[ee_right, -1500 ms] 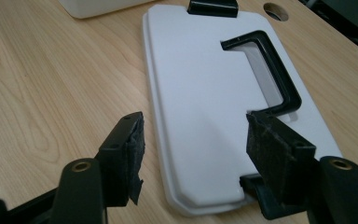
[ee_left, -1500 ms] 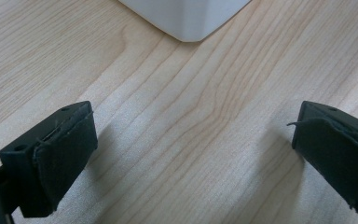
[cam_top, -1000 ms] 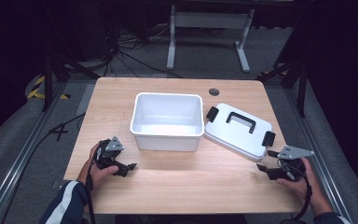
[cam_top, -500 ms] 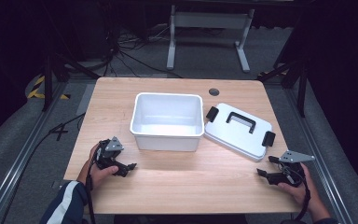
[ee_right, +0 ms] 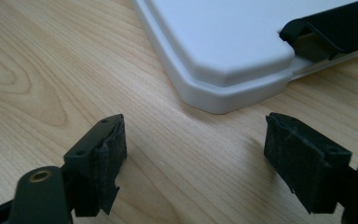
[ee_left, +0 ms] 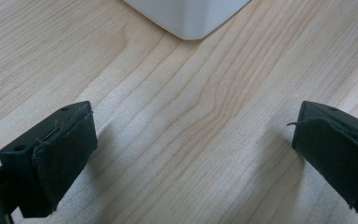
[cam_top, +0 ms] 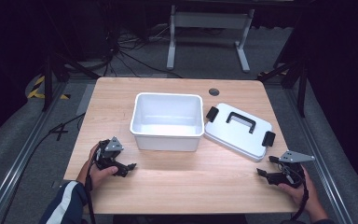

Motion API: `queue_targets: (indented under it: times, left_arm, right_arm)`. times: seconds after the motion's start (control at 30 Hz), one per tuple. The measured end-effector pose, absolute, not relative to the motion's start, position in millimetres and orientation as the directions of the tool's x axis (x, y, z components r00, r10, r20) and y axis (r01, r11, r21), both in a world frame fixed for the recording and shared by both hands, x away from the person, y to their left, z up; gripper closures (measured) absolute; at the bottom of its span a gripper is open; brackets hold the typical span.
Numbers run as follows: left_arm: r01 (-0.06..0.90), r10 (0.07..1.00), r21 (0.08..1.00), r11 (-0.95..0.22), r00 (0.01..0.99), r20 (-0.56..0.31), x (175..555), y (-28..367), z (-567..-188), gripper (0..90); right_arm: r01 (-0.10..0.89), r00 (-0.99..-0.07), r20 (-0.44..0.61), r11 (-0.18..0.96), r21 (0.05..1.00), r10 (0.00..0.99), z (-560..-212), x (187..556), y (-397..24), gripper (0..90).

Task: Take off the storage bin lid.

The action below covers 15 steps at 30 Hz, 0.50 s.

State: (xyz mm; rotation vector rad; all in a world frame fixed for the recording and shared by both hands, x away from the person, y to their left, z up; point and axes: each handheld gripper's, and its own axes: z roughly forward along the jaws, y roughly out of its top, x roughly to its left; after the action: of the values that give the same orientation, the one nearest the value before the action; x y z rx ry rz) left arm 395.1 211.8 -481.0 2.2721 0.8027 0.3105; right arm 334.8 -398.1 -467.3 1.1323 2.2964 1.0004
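Right tool (cam_top: pixel 266 169) drawn back from lid (cam_top: pixel 239 131), jaws apart, empty

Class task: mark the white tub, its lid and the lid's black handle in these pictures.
white tub (cam_top: pixel 167 137): high view, on its front wall.
lid (cam_top: pixel 228 133): high view, on its bare grey top.
black handle (cam_top: pixel 241 118): high view, on the grip bar.

no legible text, labels or numbers, seemingly
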Motion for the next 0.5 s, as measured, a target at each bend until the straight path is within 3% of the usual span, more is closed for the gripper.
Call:
queue_targets:
  times: [0.5]
  left_arm:
    - [0.463,0.626,0.683,-0.565,0.780,-0.011,395.1,211.7,-481.0,0.1]
  right_arm:
    - [0.524,-0.595,-0.030,0.416,0.743,0.803,-467.6,335.0,-398.0,21.1]
